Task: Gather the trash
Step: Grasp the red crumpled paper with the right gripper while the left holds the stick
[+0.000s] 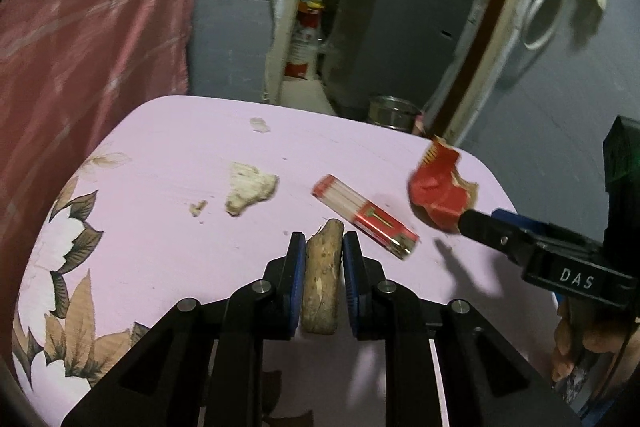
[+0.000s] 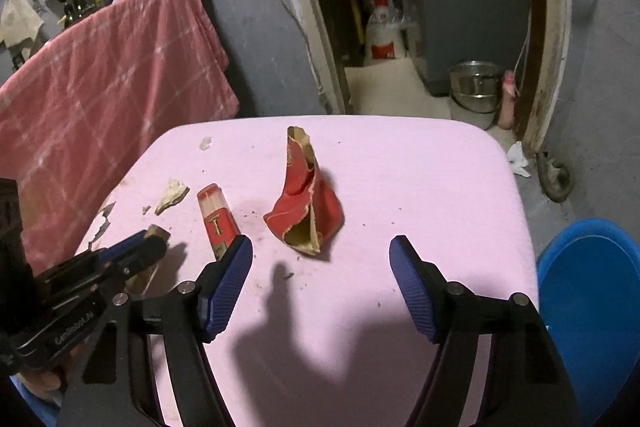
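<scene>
My left gripper (image 1: 323,241) is shut on a brown woody scrap (image 1: 321,283), its blue pads pressing both sides just above the pink tabletop (image 1: 168,147). In the right wrist view that gripper (image 2: 154,241) enters from the left with the scrap (image 2: 158,231) at its tip. My right gripper (image 2: 321,247) stands open over the table, nothing between its fingers, just short of a crumpled red paper carton (image 2: 306,203). In the left wrist view one of its fingers (image 1: 476,223) shows next to the carton (image 1: 438,191). A red and clear lighter (image 1: 366,217) (image 2: 218,217) lies between the two grippers.
A pale crumpled scrap (image 1: 248,189) (image 2: 172,195) and small crumbs lie further left on the table. A blue bin (image 2: 588,311) stands at the table's right edge. A pink cloth (image 2: 112,79) hangs at the left, and a steel pot (image 2: 474,89) sits in the doorway behind.
</scene>
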`<move>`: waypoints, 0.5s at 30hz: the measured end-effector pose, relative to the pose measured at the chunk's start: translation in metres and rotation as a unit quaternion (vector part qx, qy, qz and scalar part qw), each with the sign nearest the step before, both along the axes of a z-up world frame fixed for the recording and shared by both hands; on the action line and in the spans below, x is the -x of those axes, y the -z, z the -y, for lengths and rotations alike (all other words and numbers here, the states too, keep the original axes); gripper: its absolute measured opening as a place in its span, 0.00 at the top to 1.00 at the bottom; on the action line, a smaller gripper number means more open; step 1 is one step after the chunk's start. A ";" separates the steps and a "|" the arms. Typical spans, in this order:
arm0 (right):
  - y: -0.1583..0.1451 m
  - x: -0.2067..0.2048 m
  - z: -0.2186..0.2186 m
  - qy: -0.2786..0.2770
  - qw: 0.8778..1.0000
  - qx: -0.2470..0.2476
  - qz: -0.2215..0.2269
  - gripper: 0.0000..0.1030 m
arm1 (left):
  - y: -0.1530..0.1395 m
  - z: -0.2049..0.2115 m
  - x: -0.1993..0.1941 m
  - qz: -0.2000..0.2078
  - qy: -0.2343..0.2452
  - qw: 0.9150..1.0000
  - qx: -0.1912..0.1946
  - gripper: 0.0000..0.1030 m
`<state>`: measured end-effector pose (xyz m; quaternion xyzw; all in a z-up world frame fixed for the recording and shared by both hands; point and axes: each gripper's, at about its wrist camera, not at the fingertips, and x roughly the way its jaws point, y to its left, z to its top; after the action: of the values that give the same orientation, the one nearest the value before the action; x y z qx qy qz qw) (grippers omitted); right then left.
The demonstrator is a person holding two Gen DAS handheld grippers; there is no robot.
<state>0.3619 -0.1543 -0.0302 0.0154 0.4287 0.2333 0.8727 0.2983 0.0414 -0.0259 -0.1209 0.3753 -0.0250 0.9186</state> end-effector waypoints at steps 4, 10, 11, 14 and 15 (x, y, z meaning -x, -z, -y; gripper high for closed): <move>0.005 -0.011 -0.010 -0.007 1.000 0.017 -0.015 0.32 | -0.002 -0.006 0.000 0.000 -0.017 1.000 0.009 0.85; 0.010 -0.023 -0.020 -0.016 0.999 0.028 -0.028 0.35 | -0.004 -0.004 0.006 -0.001 -0.021 1.000 0.016 0.85; 0.010 -0.024 -0.022 -0.016 0.999 0.030 -0.028 0.35 | -0.004 -0.004 0.006 -0.002 -0.021 1.000 0.016 0.85; 0.013 -0.025 -0.027 -0.019 0.999 0.041 -0.025 0.39 | -0.004 -0.006 0.006 -0.001 -0.021 1.000 0.016 0.85; 0.013 -0.025 -0.030 -0.021 0.998 0.049 -0.023 0.44 | -0.004 -0.007 0.006 -0.002 -0.021 1.000 0.017 0.85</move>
<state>0.3869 -0.1244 -0.0436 -0.0310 0.4597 0.2294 0.8574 0.2923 0.0488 -0.0216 -0.1445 0.3738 -0.0118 0.9161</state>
